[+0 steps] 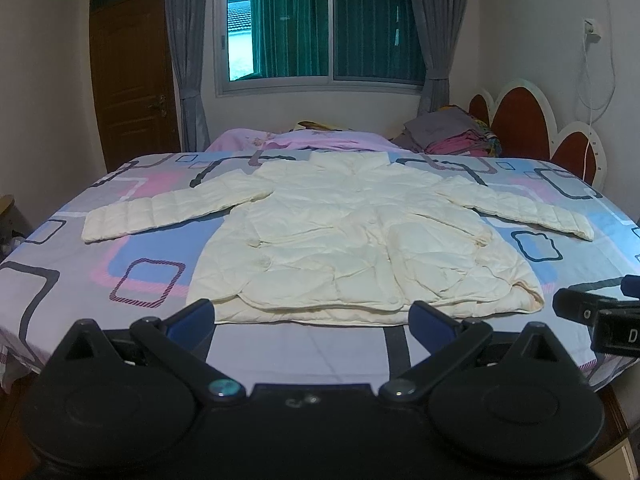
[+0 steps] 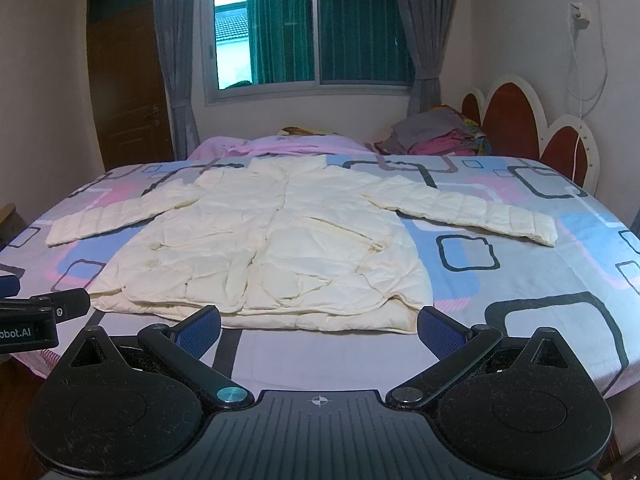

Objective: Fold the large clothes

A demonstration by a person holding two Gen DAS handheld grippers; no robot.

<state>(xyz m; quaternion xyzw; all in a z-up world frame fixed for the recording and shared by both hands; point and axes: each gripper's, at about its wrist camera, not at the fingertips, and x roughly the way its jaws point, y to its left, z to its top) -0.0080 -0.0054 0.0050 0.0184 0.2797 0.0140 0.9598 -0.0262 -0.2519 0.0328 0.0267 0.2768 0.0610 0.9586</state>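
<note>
Presently jacket (image 1: 360, 236) lies spread flat on bed (image 1: 312, 352), ready for folding; left tongs (image 1: 312, 316) and right tongs (image 2: 320, 326) gape empty beside its hem.

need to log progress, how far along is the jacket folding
Done: the cream puffer jacket lies flat, front up, on the patterned bedspread, both sleeves spread sideways. In hand: nothing. The left gripper and right gripper are open, near the hem, and neither touches it. Left: every fold, sleeves and body. The folded clothes pile by the headboard may be earlier work; I cannot tell.
</note>
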